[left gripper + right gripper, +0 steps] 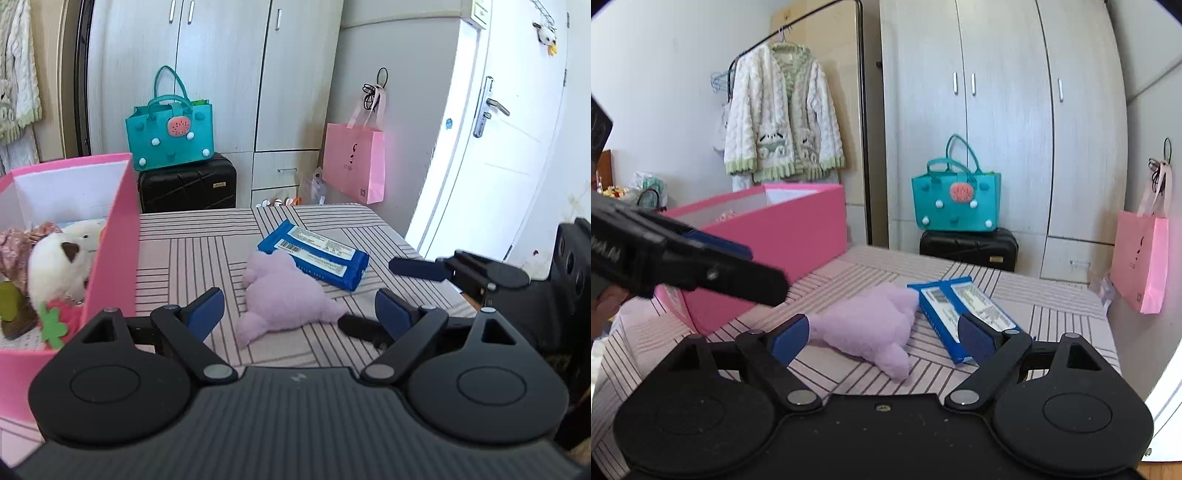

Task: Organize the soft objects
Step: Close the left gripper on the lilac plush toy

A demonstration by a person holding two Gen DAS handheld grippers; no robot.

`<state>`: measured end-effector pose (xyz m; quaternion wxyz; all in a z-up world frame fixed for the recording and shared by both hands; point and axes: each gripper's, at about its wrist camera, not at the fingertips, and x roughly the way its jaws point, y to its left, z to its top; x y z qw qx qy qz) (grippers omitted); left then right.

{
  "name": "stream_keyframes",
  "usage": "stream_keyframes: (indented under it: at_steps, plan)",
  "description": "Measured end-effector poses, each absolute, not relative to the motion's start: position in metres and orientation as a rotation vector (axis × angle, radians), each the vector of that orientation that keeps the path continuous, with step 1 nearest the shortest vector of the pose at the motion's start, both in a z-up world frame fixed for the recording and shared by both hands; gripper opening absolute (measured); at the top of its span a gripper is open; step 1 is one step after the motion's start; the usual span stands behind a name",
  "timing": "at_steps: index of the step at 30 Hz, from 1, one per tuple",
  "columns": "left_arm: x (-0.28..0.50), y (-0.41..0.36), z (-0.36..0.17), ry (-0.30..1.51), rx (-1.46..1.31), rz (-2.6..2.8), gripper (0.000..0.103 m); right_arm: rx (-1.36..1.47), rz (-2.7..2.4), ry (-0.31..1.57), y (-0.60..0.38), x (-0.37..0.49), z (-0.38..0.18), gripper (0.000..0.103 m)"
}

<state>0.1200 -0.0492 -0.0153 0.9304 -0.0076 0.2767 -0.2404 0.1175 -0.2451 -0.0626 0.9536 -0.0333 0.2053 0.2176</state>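
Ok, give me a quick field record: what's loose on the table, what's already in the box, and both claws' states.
surface: striped table
loose: purple plush, lying flat; blue packet touching its far side
box: pink box, open top, holds white plush and other soft items
left claw: open, empty, plush ahead between fingers
right claw: open, empty, facing plush and packet

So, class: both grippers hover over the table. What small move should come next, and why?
Probably ease the open left gripper forward around the purple plush toy: it lies loose on the table beside the blue packet, outside the pink box.
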Motion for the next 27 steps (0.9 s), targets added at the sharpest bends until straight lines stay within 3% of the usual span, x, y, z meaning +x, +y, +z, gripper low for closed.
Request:
stream_keyframes:
  at_steps: [9,21,23,25,27]
  plan:
    - [0.157,-0.07,-0.035,0.615,-0.002,-0.45,0.086,-0.096,0.436,0.608,-0.241,0.153,-0.074,0.09]
    - [0.192,-0.06,-0.062,0.712,-0.139,-0.438,0.077,-0.106,0.497,0.605,-0.228,0.169,-0.074,0.081]
    - [0.196,-0.061,-0.066,0.736,-0.153,-0.437,0.07,-0.099,0.501,0.606,-0.229,0.172,-0.075,0.076]
    - [0.201,-0.056,-0.071,0.761,-0.202,-0.45,0.062,-0.075,0.524,0.628,-0.231,0.177,-0.077,0.06]
    - [0.204,-0.052,-0.074,0.773,-0.252,-0.457,0.057,-0.009,0.558,0.659,-0.237,0.18,-0.078,0.052]
